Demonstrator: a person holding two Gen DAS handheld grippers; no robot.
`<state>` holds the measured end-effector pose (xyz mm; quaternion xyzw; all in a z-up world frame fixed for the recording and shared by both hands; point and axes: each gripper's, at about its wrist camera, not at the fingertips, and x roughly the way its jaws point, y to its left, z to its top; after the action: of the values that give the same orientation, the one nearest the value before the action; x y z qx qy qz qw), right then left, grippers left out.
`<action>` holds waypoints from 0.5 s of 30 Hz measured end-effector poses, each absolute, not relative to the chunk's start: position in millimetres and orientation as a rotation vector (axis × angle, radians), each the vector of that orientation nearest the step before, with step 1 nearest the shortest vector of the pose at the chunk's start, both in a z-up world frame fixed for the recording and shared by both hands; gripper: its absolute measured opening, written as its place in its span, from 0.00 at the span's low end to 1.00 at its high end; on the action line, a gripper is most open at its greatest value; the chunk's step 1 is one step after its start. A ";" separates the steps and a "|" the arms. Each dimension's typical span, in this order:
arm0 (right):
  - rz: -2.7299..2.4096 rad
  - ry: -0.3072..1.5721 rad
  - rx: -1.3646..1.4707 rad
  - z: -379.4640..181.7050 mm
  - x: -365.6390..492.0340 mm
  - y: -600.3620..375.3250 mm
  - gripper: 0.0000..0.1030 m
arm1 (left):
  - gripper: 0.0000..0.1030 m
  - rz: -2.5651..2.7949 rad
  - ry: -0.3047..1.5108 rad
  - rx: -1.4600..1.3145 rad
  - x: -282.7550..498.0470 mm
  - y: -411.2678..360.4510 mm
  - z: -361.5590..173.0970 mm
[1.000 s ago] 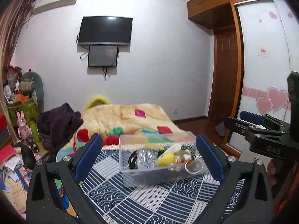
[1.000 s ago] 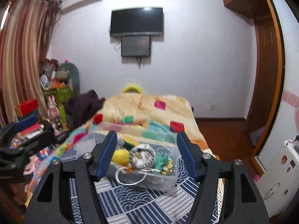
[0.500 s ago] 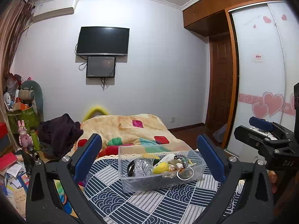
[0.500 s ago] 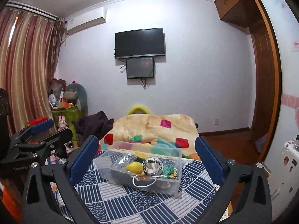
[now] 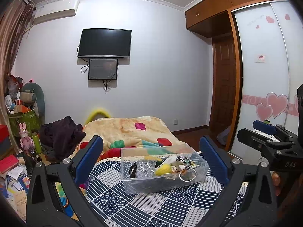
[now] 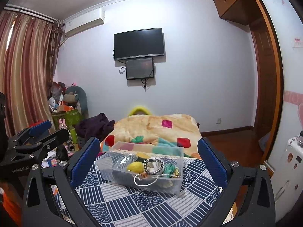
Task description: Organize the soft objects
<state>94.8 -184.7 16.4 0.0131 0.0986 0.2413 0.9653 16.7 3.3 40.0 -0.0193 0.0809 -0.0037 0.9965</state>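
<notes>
A clear plastic box [image 5: 200, 178] sits on a blue patterned cloth [image 5: 151, 204]; it also shows in the right wrist view [image 6: 177, 181]. It holds several small soft items: a yellow ball [image 6: 134, 166], a braided band [image 6: 153, 166], a silver pouch [image 5: 144, 168], a white loop [image 6: 144, 181]. My left gripper [image 5: 151, 158] is open and empty, back from the box. My right gripper [image 6: 148, 158] is open and empty, also back from the box. Each gripper shows at the side of the other's view.
A bed with a yellow patchwork blanket [image 5: 132, 130] lies behind the cloth. A dark garment [image 5: 60, 134] and a cluttered pile with a green box [image 5: 24, 119] stand at the left. A wardrobe with sliding doors [image 5: 265, 75] is at the right.
Both grippers have pulled back and up from the box. The right gripper's jaws have opened wider. The box and its contents have not moved.
</notes>
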 end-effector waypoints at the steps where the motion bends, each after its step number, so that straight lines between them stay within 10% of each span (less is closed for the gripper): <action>1: 0.489 0.199 0.027 16.7 94.7 -184.4 1.00 | 1.00 -0.008 0.162 -0.040 16.7 3.4 39.8; 15: 0.491 0.189 0.026 18.7 90.3 -185.0 1.00 | 1.00 -0.012 0.157 -0.036 16.1 4.8 40.8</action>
<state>90.3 -185.0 18.7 0.0127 0.0936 0.2428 0.9655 16.1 4.8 40.8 -0.0179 0.0785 -0.0060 0.9967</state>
